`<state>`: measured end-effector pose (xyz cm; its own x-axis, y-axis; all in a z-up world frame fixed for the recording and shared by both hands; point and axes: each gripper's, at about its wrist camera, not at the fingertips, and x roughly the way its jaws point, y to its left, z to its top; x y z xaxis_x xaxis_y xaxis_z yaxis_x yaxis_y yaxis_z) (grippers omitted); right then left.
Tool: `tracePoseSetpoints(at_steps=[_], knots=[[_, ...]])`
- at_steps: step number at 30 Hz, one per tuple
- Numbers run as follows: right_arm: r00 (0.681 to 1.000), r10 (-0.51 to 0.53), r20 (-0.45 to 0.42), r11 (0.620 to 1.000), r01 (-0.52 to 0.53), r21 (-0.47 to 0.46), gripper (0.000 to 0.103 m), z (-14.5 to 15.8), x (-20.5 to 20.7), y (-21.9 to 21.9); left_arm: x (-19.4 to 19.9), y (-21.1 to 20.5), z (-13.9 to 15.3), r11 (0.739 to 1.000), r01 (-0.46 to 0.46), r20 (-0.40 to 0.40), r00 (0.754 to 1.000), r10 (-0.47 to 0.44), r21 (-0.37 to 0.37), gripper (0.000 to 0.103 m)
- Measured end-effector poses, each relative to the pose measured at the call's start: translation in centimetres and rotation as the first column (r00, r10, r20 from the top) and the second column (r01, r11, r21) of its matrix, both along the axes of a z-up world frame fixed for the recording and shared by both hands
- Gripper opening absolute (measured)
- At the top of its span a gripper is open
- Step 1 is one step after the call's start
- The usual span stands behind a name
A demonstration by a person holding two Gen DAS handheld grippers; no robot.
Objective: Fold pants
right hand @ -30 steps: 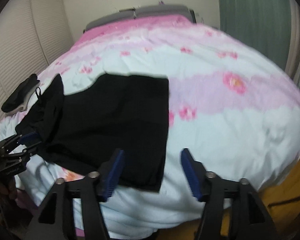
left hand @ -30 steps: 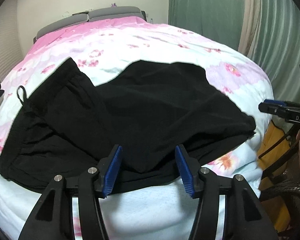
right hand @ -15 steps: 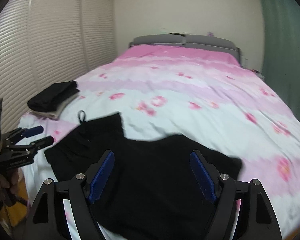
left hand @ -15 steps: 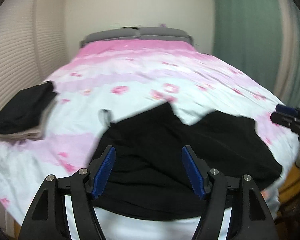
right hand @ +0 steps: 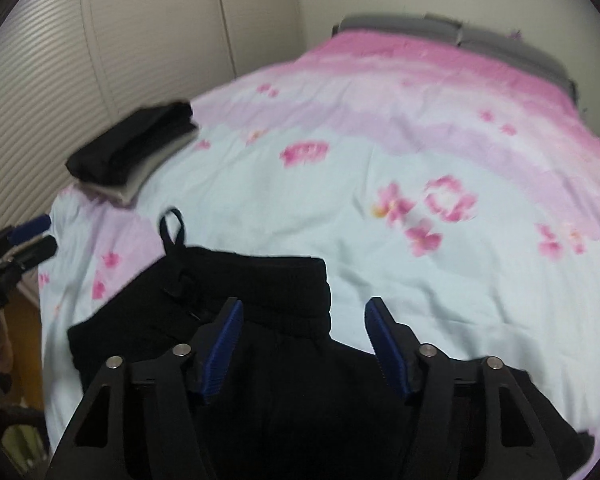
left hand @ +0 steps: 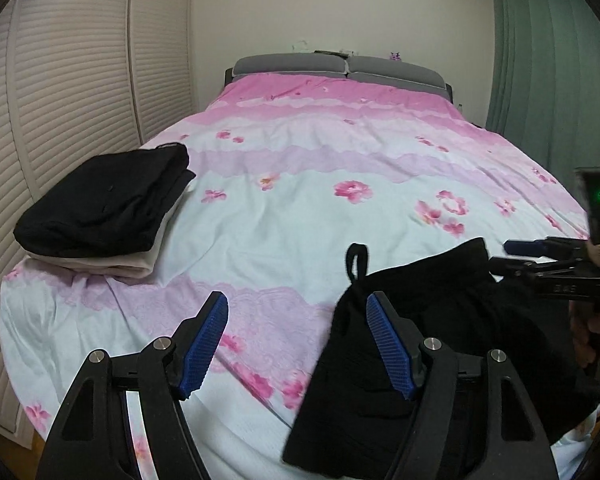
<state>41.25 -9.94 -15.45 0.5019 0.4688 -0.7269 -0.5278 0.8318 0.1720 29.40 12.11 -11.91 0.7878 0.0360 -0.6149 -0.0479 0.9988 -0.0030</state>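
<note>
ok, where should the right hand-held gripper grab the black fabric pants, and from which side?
Probably the gathered elastic waistband of the black fabric pants, at its right corner. Come from the near edge of the bed with the right hand-held gripper: the band lies flat, thick and bunched, right ahead of the open jaws.

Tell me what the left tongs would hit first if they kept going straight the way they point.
Probably the floral bedspread. The left tongs stand open with bare cover in their gap; the black pants lie just to the right, behind the right-side finger. Depth is hard to judge.
</note>
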Motion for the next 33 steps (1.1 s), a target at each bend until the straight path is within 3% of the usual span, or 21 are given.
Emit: tracePoseSetpoints(at_steps=[2,5,11,16,20,26,33], knots=[[0.999,0.027,-0.044,1.0,-0.028,-0.002,0.059,-1.3,1.1,0.3,0.5,0.2,-0.4,1.0,-0.001,-0.007,1.0,0.001,0.0,0.071],[0.995,0.052,-0.087,0.998,-0.05,0.022,0.029,-2.0,1.7,0.7,0.9,0.6,-1.2,1.0,-0.002,-0.024,1.0,0.002,-0.002,0.071],[0.991,0.137,-0.007,0.99,-0.137,0.034,0.016,1.3,-1.9,2.3,-0.2,1.5,-1.2,1.0,-0.015,-0.03,0.999,0.015,-0.013,0.071],[0.972,0.232,0.046,0.972,-0.233,0.016,0.014,4.2,-6.6,5.9,-2.8,3.6,-0.2,0.998,-0.05,-0.01,0.999,0.05,-0.032,0.071],[0.946,0.319,0.067,0.948,-0.318,-0.016,0.013,4.6,-10.7,10.0,-5.3,5.7,0.5,0.996,-0.084,0.004,0.996,0.084,-0.041,0.071],[0.927,0.373,0.03,0.927,-0.371,-0.056,0.013,1.6,-13.7,15.7,-8.4,8.6,0.2,0.992,-0.12,-0.005,0.993,0.12,-0.031,0.071],[0.934,0.357,-0.018,0.93,-0.357,-0.085,0.014,-2.2,-14.2,19.1,-10.1,10.1,-1.4,0.991,-0.129,-0.038,0.991,0.127,-0.039,0.071]])
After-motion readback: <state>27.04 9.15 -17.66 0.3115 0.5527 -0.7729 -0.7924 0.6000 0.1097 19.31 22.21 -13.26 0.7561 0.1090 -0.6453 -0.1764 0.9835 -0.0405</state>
